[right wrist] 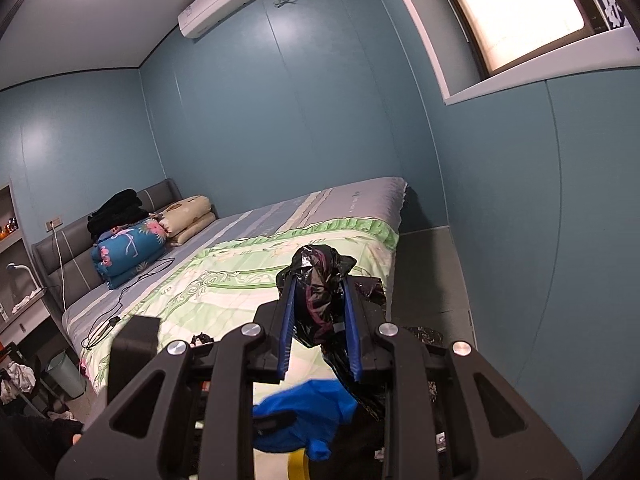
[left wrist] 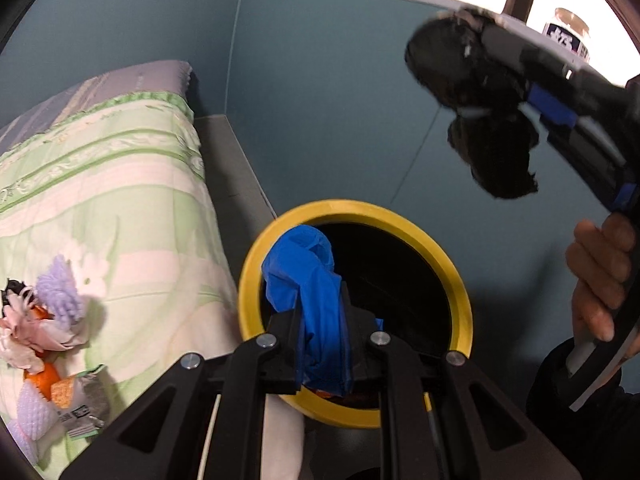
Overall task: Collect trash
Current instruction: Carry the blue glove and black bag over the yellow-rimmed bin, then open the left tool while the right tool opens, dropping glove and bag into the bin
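In the left wrist view my left gripper [left wrist: 324,320] is shut on a crumpled blue glove [left wrist: 304,272]. It hangs over the near rim of a yellow-rimmed bin [left wrist: 352,210] with a dark inside. Up at the right, my right gripper [left wrist: 480,80] is shut on a crumpled black plastic bag [left wrist: 452,64], and a hand [left wrist: 600,280] grips its handle. The right wrist view shows the right gripper [right wrist: 318,280] clamped on the black bag [right wrist: 320,300], with the blue glove [right wrist: 304,412] below it. Loose trash [left wrist: 52,320] lies on the green quilt: faded flowers, orange peel, foam netting and a wrapper [left wrist: 86,404].
The bed [right wrist: 240,264] fills the left; the bin stands on grey floor between it and the blue wall. Folded quilts [right wrist: 128,248] and a cable [right wrist: 120,304] lie near the headboard. A pale bin [right wrist: 66,372] stands by the bed's far side. A bottle [left wrist: 568,32] sits on the window sill.
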